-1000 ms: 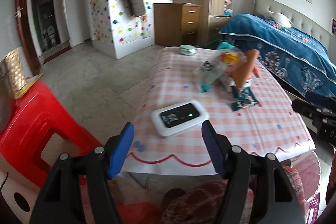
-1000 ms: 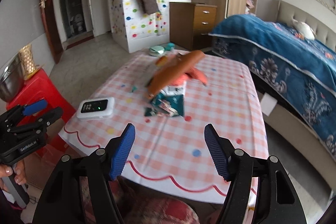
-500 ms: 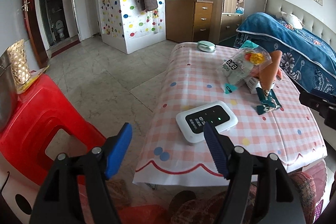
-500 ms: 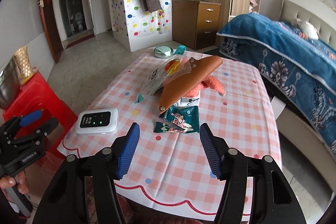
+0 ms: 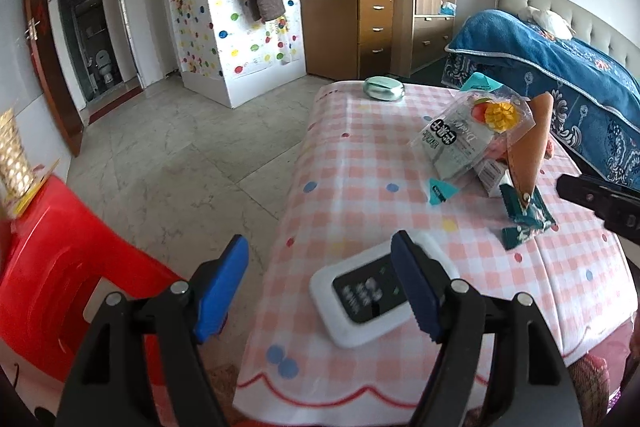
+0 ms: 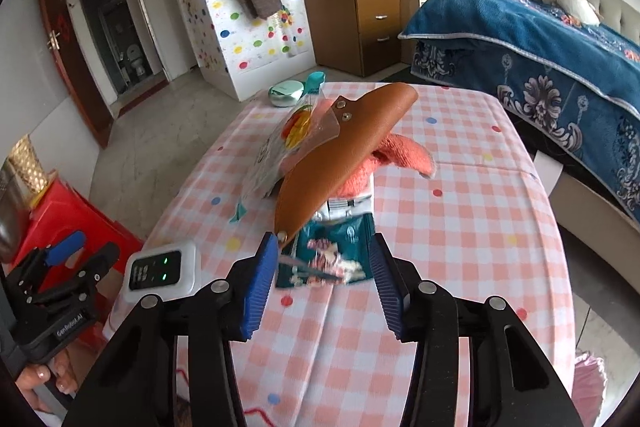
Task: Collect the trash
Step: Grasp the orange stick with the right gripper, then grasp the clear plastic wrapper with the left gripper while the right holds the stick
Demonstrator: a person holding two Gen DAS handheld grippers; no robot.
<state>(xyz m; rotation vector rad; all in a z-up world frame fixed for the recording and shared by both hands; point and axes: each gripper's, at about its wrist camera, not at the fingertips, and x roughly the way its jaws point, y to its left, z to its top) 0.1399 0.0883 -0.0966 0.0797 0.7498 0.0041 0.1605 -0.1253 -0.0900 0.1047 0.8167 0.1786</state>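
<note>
Between the spread fingers of the right claw (image 6: pixel 322 267), the teal wrapper (image 6: pixel 330 255), flat on the checkered tablecloth (image 6: pixel 460 227).

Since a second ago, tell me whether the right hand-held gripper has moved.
Yes. The right hand-held gripper has come forward over the checked tablecloth, and its open fingers now flank the dark green wrapper.

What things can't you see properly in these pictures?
- Teal wrapper: print blurred in the right wrist view; the brown leather case hides its far end.
- White device: screen blurred, partly behind the left gripper in the left wrist view.
- Pink cloth: mostly under the case.
</note>
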